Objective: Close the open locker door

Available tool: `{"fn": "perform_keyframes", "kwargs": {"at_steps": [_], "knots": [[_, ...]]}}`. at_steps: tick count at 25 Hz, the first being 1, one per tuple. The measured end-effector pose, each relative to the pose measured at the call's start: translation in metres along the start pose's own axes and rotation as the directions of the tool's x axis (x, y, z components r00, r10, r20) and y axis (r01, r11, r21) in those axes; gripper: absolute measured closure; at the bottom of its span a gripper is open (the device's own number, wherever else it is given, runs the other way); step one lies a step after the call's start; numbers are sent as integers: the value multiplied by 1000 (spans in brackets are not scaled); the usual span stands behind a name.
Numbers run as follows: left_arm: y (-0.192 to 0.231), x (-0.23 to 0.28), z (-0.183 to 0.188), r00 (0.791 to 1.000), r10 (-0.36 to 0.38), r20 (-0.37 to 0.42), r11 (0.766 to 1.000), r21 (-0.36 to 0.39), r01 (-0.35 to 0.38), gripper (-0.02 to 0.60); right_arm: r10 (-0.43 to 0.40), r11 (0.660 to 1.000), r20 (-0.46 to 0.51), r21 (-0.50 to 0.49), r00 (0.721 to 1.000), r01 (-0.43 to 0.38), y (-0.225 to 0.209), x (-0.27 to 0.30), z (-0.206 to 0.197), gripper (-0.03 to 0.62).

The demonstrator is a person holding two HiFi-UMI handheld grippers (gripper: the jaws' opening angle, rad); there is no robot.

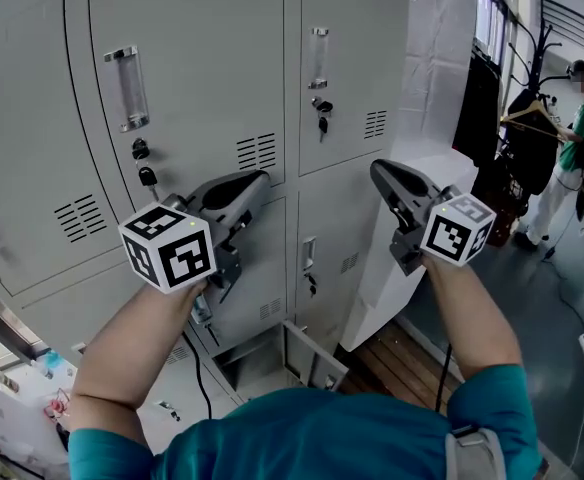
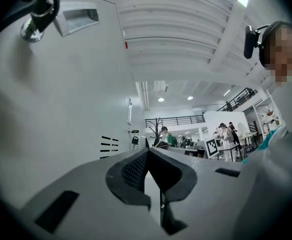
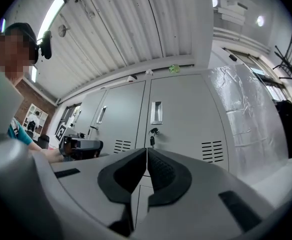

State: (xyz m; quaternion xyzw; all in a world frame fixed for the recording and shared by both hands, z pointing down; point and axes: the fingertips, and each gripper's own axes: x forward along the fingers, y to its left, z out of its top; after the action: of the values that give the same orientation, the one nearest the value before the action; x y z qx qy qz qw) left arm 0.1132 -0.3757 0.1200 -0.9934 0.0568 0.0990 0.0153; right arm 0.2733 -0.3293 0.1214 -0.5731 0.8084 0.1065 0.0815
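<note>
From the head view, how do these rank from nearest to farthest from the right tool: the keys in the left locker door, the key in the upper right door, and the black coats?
1. The key in the upper right door, just up and left of the right tool.
2. The keys in the left door, farther left along the lockers.
3. The black coats, far right, back in the room.

Matt grey sheet-metal lockers (image 1: 192, 68), glossy crinkled film wrap (image 1: 440, 68), brown wooden floor planks (image 1: 402, 363).
</note>
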Motion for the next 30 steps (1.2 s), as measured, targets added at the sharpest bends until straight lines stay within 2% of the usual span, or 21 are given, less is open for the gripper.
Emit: {"fn": "perform_keyframes", "kwargs": {"at_steps": [4, 7, 13, 17, 23, 26, 30], "knots": [[-2, 7, 2, 1000, 20, 22, 999, -40, -19, 578, 8, 1000, -2, -19, 1000, -8, -4, -7, 3, 591], [-9, 12, -4, 999, 47, 10, 998, -42, -47, 578, 43, 999, -5, -17, 999, -43, -5, -15, 4, 591], [-35, 23, -26, 993, 114, -12, 993, -6, -114, 578, 168, 985, -37, -26, 985, -169, -4, -40, -10, 591], [-51, 30, -56, 983, 181, -32, 983, 14, -180, 578, 276, 961, -66, 11, 959, -276, -6, -61, -41, 591], [-72, 22, -136, 938, 332, -97, 941, -32, -336, 578, 466, 885, -124, 76, 876, -460, -4, -98, -123, 591], [-80, 14, -187, 897, 411, -160, 907, -26, -420, 578, 540, 841, -155, 99, 827, -531, -3, -117, -174, 591], [-98, -9, -252, 837, 496, -233, 851, -64, -522, 578, 611, 791, -192, 190, 768, -582, 3, -141, -256, 591]]}}
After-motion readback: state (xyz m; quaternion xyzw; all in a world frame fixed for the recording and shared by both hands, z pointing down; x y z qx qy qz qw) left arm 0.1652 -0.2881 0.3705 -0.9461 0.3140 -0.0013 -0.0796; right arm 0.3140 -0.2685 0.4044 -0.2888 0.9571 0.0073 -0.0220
